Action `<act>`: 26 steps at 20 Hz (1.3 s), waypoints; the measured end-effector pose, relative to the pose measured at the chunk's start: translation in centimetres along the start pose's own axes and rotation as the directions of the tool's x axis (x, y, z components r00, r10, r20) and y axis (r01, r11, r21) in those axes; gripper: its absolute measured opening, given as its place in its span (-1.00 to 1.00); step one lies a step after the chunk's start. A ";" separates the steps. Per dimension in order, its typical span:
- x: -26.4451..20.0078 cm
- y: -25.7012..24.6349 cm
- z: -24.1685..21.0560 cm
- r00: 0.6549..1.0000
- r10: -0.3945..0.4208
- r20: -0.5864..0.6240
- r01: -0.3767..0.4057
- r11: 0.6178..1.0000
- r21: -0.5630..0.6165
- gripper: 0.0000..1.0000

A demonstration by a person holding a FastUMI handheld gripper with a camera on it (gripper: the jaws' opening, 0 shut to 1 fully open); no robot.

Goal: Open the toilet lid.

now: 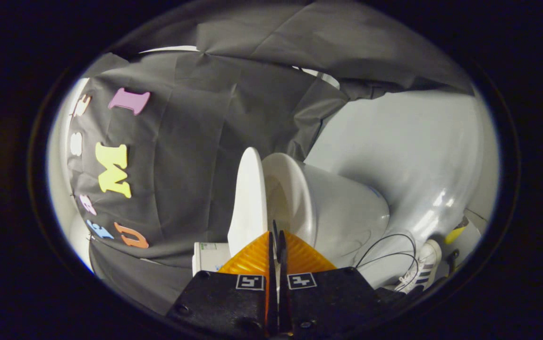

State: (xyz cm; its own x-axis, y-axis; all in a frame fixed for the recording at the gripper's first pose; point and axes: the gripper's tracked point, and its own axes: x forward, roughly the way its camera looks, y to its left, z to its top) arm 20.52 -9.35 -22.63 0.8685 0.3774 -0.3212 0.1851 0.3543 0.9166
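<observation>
The view is rolled sideways. The white toilet lid (249, 198) stands swung apart from the seat ring (295, 193), with the bowl's opening showing between them. The white bowl body (352, 212) lies beyond the seat. My gripper (278, 232) is shut, its two fingers pressed together with nothing visible between them. The fingertips sit just in front of the gap between lid and seat, close beside the lid's near edge. I cannot tell whether they touch the lid.
A white box-like part (209, 255) sits beside the lid's base. Thin black cables (394, 248) loop over the pale floor near a person's white striped shoe (421, 270). A yellow object (455, 233) lies farther off. Black cloth wall (196, 156) hangs behind the lid.
</observation>
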 end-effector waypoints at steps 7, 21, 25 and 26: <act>-1.4 3.8 -0.4 0.999 -0.011 0.043 0.016 0.993 -0.116 -0.89; -3.7 10.1 -2.2 0.994 0.009 0.108 0.020 0.964 -0.267 -0.89; -4.2 11.4 -2.2 0.993 0.010 0.117 0.025 0.955 -0.294 -0.90; -4.2 11.6 -2.1 0.993 0.009 0.119 0.027 0.953 -0.300 -0.89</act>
State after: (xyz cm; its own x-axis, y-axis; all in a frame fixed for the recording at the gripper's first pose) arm 18.02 -5.01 -11.13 0.9187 0.2762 -0.2824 0.0621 0.6051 0.7938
